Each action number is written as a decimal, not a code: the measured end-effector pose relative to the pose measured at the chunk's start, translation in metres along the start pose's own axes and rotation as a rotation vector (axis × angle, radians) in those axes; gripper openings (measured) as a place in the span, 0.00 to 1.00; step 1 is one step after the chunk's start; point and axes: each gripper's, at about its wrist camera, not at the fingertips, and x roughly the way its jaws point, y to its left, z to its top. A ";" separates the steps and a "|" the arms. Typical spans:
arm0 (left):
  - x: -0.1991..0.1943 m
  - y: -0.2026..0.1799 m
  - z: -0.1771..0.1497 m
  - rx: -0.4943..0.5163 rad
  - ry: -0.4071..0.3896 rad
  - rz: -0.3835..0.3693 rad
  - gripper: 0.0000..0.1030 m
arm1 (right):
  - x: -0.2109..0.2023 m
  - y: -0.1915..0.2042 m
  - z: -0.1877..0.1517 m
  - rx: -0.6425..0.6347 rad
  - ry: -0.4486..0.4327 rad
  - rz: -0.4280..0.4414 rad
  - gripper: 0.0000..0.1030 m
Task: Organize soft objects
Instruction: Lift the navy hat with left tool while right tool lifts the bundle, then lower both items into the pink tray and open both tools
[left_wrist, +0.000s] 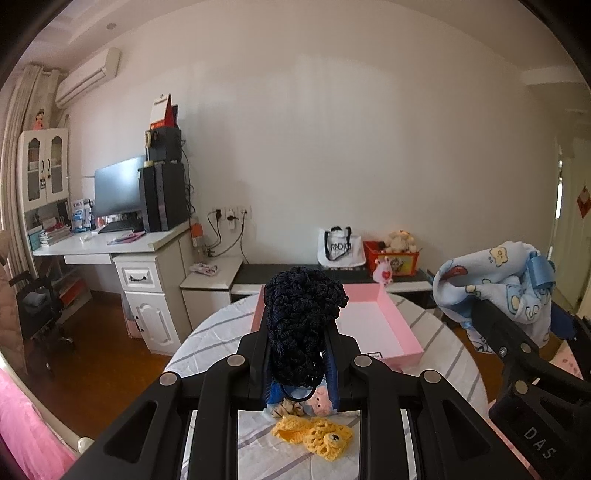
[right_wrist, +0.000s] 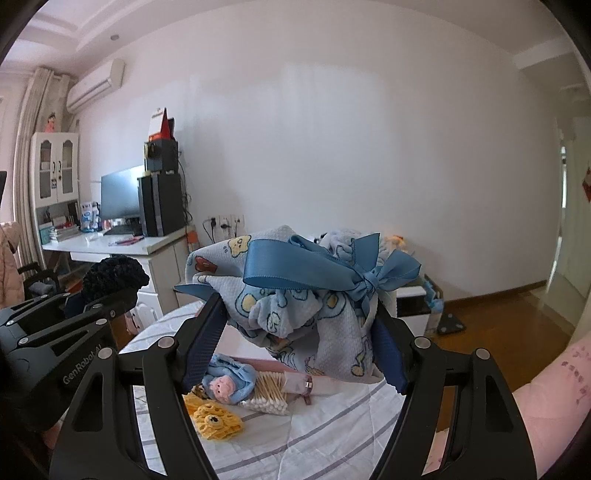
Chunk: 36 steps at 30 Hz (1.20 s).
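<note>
Both tongs loaded above the striped surface (left_wrist: 221, 332).

Left tongs (left_wrist: 295, 354) are pinched narrow on a dark navy crocheted piece (left_wrist: 304, 317), held up in front of the empty pink box (left_wrist: 395, 325). On the cloth beneath lie a yellow crocheted toy (left_wrist: 314, 435) and a small pink pig plush (left_wrist: 319, 400). Right tongs (right_wrist: 295, 347) stand wider, clamped on a blue cartoon-print towel bundle (right_wrist: 295, 310) tied with a blue ribbon bow (right_wrist: 332, 269), held above a pack of cotton swabs (right_wrist: 267, 395).

We read "GenRobot.AI" on the left gripper (right_wrist: 79, 295) body and "DAS" on the right gripper (left_wrist: 517, 295) body beside ours.
</note>
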 end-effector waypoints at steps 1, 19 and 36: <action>0.009 -0.001 0.003 0.001 0.012 -0.002 0.19 | 0.005 -0.001 -0.001 0.000 0.007 -0.001 0.69; 0.175 -0.010 0.080 -0.002 0.192 0.000 0.19 | 0.135 -0.010 -0.005 0.012 0.187 0.000 0.69; 0.392 -0.009 0.145 0.054 0.387 0.002 0.20 | 0.240 -0.019 -0.029 0.020 0.370 0.014 0.69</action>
